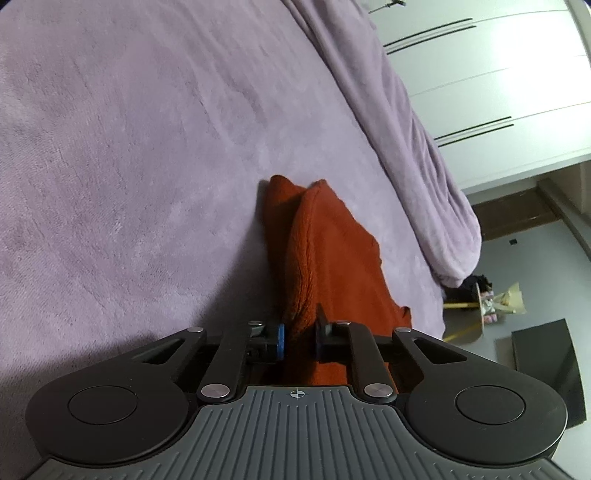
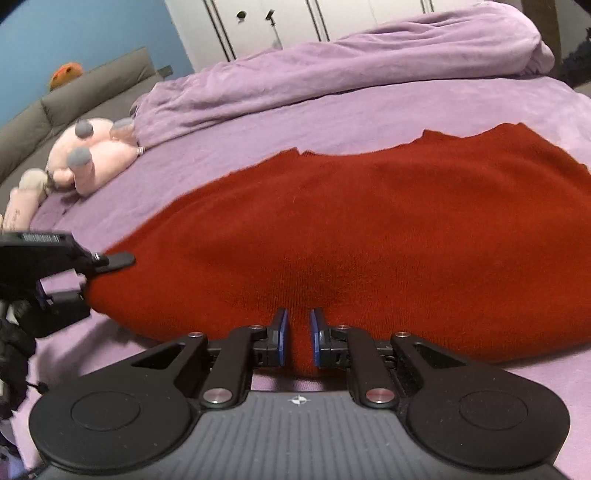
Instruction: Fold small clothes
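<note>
A: What is being seen at the far left of the right wrist view?

B: A grey sofa (image 2: 92,88) is being shown against a blue wall (image 2: 74,33), with an orange soft thing (image 2: 65,75) sitting on its back. Below it, a pale pink plush toy (image 2: 92,155) is lying on the bed (image 2: 332,114), which is being covered by a lilac sheet.

A: And the left gripper?

B: The left gripper (image 2: 88,273) is being seen at the left edge, its jaws being pressed together on the left end of the red garment (image 2: 351,229). In the left wrist view the same left gripper (image 1: 298,334) is being shown with a ridge of the red garment (image 1: 325,251) being pinched between its blue pads, so the cloth is being clamped there.

A: Where is the garment being kept?

B: It is being spread across the bed, wide and mostly flat, near the front edge. In the left wrist view it is being seen end-on, bunched into a raised fold running away from the jaws over the bed (image 1: 129,147).

A: And toward the right?

B: The right gripper (image 2: 298,338) is being held at the near edge of the garment, around its middle. Its jaws are being kept nearly together, with a narrow tuck of red cloth being clamped between the 2 blue pads. Behind the garment a rumpled lilac duvet (image 2: 332,62) is being piled along the far side of the bed, and white wardrobe doors (image 2: 295,22) are being shown beyond it.
</note>
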Demonstrator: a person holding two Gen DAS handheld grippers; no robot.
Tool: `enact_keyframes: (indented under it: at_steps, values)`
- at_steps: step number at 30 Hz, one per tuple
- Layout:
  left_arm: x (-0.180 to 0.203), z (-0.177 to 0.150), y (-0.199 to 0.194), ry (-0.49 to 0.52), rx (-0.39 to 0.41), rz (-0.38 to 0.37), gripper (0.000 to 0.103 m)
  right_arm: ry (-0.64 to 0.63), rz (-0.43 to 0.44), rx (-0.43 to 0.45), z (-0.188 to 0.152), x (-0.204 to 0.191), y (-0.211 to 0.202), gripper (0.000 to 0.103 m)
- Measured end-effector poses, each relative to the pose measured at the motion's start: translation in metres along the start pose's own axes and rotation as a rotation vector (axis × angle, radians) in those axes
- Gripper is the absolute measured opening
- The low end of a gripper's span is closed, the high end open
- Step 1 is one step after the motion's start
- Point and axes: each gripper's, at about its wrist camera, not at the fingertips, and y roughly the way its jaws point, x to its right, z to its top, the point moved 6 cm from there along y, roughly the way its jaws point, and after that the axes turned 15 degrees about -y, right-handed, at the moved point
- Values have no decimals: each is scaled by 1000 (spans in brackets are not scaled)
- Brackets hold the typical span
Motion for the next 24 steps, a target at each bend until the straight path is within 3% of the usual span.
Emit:
enact_keyframes:
  at_steps: [7,14,16,19,24]
  values:
    - [12,-2,-8,9,22,-21,12,121,-67,62,-10,45,-41,15]
    - [68,-26,-11,156,0,-89,10,257,-113,99,-26,89,-72,15]
    - [83,-37,-5,208,-19,-86,10,278,-122,108,-28,97,-75,15]
    - [93,-47,5,201,-32,-74,10,296,-128,112,-31,103,-77,19]
    - [72,-35,3,188,47,-5,11,308,-132,116,-36,109,-81,30]
